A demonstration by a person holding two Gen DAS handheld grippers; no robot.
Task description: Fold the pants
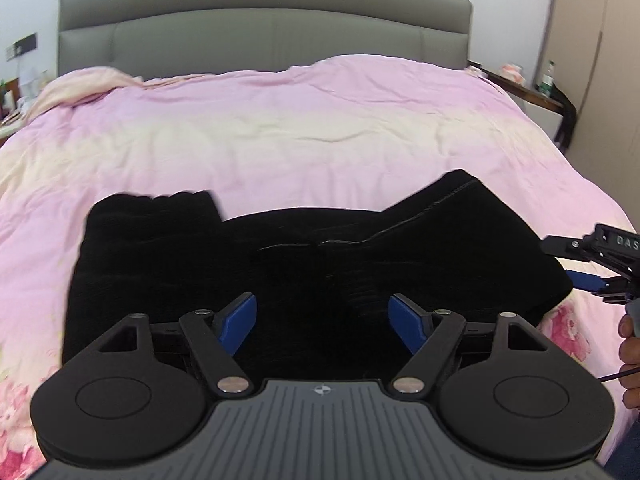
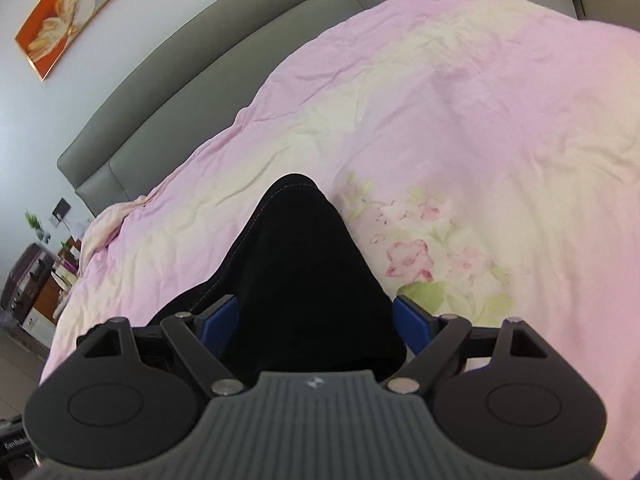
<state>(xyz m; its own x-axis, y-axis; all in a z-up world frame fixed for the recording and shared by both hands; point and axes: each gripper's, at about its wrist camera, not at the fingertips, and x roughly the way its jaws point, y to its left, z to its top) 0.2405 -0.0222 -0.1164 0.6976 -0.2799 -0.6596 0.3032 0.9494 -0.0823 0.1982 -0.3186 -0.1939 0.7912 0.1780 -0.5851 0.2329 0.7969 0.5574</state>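
Note:
Black pants (image 1: 280, 264) lie in a folded heap on the pink duvet (image 1: 304, 128) near the bed's front edge. My left gripper (image 1: 322, 316) is open just above the near part of the pants, blue pads wide apart. My right gripper (image 2: 316, 320) is open, its blue pads on either side of a raised fold of the pants (image 2: 296, 264). It also shows in the left wrist view (image 1: 592, 268) at the right end of the pants. No fabric is pinched.
A grey padded headboard (image 1: 264, 36) stands at the far end of the bed. Nightstands with small items stand at the back right (image 1: 536, 92) and back left (image 2: 52, 276). A person's hand (image 1: 632, 352) is at the right edge.

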